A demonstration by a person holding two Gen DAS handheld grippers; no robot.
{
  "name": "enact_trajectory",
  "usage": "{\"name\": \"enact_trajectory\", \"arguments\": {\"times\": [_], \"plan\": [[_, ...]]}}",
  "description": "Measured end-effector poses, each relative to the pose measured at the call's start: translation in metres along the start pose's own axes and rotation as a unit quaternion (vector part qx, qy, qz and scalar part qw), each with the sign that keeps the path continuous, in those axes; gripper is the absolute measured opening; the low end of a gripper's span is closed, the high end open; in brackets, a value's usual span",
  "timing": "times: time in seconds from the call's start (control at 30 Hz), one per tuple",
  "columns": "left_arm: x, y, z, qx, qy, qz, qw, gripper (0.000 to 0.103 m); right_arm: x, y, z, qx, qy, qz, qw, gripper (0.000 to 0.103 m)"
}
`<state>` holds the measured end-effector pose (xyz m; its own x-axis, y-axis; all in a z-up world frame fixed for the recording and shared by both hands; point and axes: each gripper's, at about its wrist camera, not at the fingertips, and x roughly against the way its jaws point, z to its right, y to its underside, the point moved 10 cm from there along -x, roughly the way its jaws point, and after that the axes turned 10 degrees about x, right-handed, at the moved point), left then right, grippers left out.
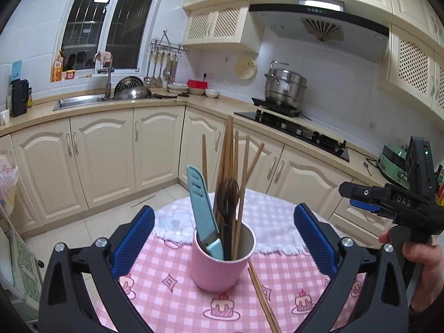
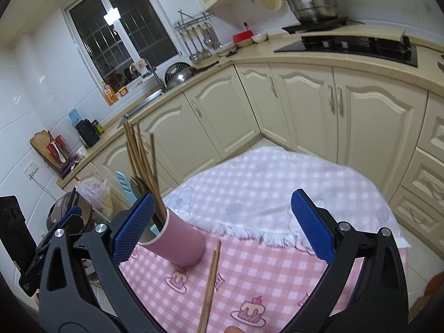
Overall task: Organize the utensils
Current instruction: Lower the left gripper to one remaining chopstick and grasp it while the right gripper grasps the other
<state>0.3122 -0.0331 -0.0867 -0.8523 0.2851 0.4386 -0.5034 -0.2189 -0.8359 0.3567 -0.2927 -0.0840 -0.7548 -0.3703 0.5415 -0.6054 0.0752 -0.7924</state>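
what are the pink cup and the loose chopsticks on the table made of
Pink cup: probably matte plastic, or possibly glazed ceramic; even pink outside, pale inside, no strong shine. Loose chopsticks: likely wood or bamboo; uniform dull tan-brown, no gloss.

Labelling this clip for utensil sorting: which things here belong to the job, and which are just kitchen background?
Job:
pink cup
chopsticks in the cup
blue utensil
dark spoon
loose chopsticks on the table

Background:
steel pot
stove
sink
hanging ladles
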Motion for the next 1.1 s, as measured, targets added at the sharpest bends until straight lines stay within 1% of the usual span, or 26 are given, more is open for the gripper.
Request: {"name": "enact_trajectory", "arguments": {"times": [0.13, 0.4, 0.53, 0.67, 0.83, 0.93, 1.1], "plan": [[-0.002, 0.009, 0.001, 0.001, 0.000, -0.010, 0.9999, 0.098, -0.003, 0.015, 0.004, -0.002, 0.007, -0.017, 1.000, 0.097], [-0.012, 0.035, -0.003, 0.005, -0.007, -0.039, 0.9992, 0.098, -0.023, 0.065, 0.005, 0.008, 0.020, -0.081, 0.996, 0.097], [-0.017, 0.046, -0.009, 0.011, -0.014, -0.050, 0.9986, 0.098, -0.033, 0.090, 0.003, 0.023, 0.032, -0.113, 0.993, 0.097], [-0.021, 0.058, -0.015, 0.015, -0.023, -0.064, 0.9976, 0.098, -0.043, 0.116, -0.005, 0.046, 0.037, -0.149, 0.987, 0.097], [-0.025, 0.073, -0.023, 0.022, -0.033, -0.081, 0.9959, 0.098, -0.056, 0.149, -0.013, 0.085, 0.052, -0.194, 0.976, 0.097], [-0.028, 0.082, -0.027, 0.023, -0.038, -0.091, 0.9948, 0.098, -0.062, 0.164, -0.016, 0.100, 0.061, -0.216, 0.969, 0.097], [-0.031, 0.097, -0.029, 0.024, -0.041, -0.104, 0.9934, 0.098, -0.067, 0.182, -0.019, 0.117, 0.071, -0.236, 0.962, 0.097]]}}
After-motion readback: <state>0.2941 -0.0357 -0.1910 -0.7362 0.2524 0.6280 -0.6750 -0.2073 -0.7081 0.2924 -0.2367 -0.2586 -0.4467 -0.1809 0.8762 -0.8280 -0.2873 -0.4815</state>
